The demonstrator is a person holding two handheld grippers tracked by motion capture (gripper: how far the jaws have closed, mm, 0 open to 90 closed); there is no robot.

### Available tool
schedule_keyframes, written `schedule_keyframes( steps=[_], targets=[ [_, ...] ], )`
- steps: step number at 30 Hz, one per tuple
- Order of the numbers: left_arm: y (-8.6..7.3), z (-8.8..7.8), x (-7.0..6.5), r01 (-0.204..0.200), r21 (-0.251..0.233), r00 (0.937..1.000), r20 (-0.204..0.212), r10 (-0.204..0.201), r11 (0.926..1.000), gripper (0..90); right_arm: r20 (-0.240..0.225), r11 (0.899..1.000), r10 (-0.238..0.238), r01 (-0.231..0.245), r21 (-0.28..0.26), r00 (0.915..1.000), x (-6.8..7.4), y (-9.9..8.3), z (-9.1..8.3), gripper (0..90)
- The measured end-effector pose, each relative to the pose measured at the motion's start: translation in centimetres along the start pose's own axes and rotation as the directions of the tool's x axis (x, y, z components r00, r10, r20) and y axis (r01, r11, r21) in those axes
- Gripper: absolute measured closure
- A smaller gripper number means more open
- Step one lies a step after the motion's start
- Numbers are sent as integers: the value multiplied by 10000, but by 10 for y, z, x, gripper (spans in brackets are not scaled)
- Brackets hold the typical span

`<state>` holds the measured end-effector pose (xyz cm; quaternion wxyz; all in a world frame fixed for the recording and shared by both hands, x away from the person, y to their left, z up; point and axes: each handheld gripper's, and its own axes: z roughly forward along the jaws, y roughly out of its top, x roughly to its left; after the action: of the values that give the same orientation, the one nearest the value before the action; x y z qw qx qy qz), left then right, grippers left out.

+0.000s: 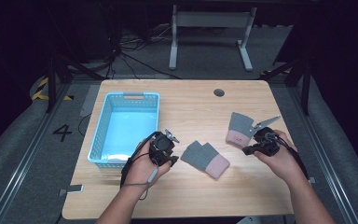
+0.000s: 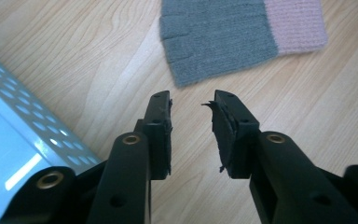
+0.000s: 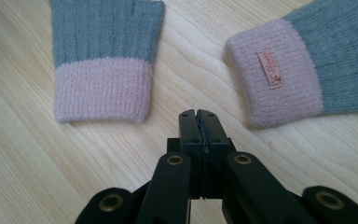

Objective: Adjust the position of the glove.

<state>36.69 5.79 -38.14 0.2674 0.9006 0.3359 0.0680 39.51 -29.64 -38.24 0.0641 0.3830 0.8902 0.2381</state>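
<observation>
Two grey knitted gloves with pink cuffs lie flat on the wooden table (image 1: 191,107). One glove (image 1: 205,158) (image 2: 242,35) (image 3: 103,60) lies mid-table, just ahead of my left gripper (image 1: 170,156) (image 2: 191,100), whose jaws stand open over bare wood with nothing between them. The other glove (image 1: 239,127) (image 3: 303,70), with a small label on its cuff, lies to the right. My right gripper (image 1: 248,150) (image 3: 198,114) is shut and holds nothing; its tips hover over the wood between the two pink cuffs.
A light blue plastic basket (image 1: 126,126) (image 2: 9,140) stands at the table's left, close beside my left hand. A round cable hole (image 1: 219,92) sits near the far edge. Bare wood lies along the near edge.
</observation>
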Motion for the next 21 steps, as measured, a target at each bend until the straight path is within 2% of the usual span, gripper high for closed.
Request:
schedule_keyframes(
  steps=[2,3,7,8,12,14,15,16,21],
  targets=[
    [0,-1,0,28,-74,10000,4,-28,10000,715,-27,10000,-50,50,9,10000,1,0,0,900],
    [0,-3,-1,-26,-302,10000,10,26,9995,740,-3,10000,-41,41,-16,10000,2,0,0,900],
    [1,-5,-2,-73,-515,9982,593,103,9986,843,9,9999,-117,117,-68,9999,5,0,-1,900],
    [1,-4,-3,6,-517,9987,512,21,9987,895,-19,9998,-171,171,-49,9999,7,0,-1,900],
    [4,-2,-4,-95,-298,9983,578,112,9995,899,-20,9997,-254,254,-66,9997,11,0,-1,900],
    [5,-1,-4,-107,-385,9980,616,131,9992,899,-149,9994,-327,325,-120,9994,15,0,-1,900],
    [6,-1,-4,-143,-444,9977,656,172,9989,900,-286,9991,-391,385,-191,9988,17,0,-1,900],
    [8,0,-6,-186,-439,9964,817,222,9989,900,-766,9986,-443,419,-337,9961,20,0,-2,900],
    [12,6,-9,-252,-438,9941,1039,297,9987,900,-987,9972,-658,620,-410,9929,30,0,-2,900]
  ],
)
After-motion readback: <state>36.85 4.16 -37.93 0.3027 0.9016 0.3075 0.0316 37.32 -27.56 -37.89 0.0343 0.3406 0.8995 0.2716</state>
